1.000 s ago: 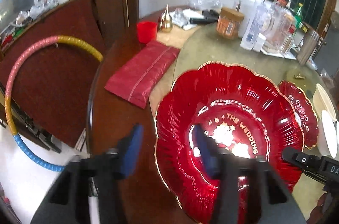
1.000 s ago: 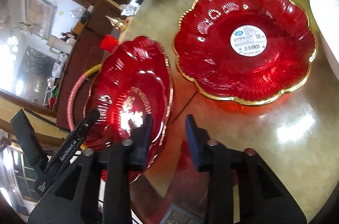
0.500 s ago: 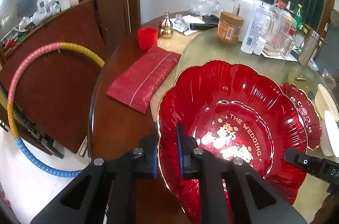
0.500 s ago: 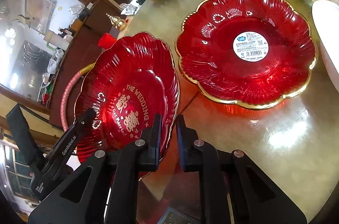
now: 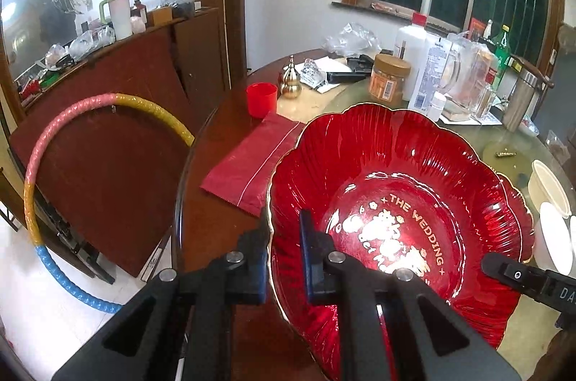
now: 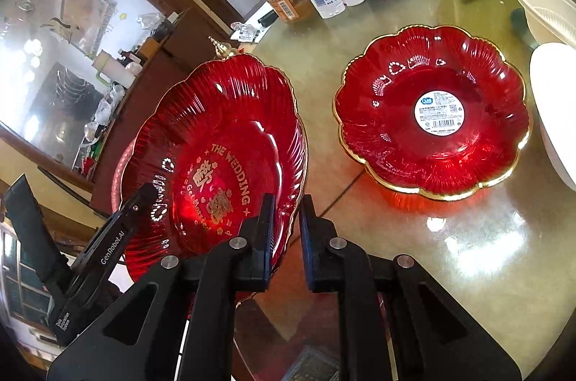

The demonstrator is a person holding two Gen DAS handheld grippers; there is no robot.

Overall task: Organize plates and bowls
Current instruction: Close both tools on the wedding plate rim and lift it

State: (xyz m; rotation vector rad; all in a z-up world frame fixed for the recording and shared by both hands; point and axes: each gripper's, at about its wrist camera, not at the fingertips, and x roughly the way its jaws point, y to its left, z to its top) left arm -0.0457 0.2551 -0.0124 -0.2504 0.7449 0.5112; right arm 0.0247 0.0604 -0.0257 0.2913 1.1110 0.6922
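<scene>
A red scalloped plate (image 5: 388, 172) with gold rim and "THE WEDDING" lettering is held tilted above the table. My left gripper (image 5: 284, 255) is shut on its near-left rim. My right gripper (image 6: 286, 237) is shut on its opposite rim, and the plate shows in the right wrist view (image 6: 223, 147). A second red plate (image 6: 432, 114) with a white barcode sticker lies flat on the glass tabletop to the right. White bowls (image 6: 554, 100) stand at the right edge, also in the left wrist view (image 5: 550, 201).
A red pouch (image 5: 252, 161), a red cup (image 5: 261, 98) and a gold gourd ornament (image 5: 291, 80) lie at the left of the round table (image 6: 468, 255). Bottles, a jar (image 5: 390, 80) and a pitcher crowd the back. A hoop (image 5: 43, 172) leans on the cabinet.
Both grippers closed on the wedding plate's rim from open. The plate has since risen off the table and tilted.
</scene>
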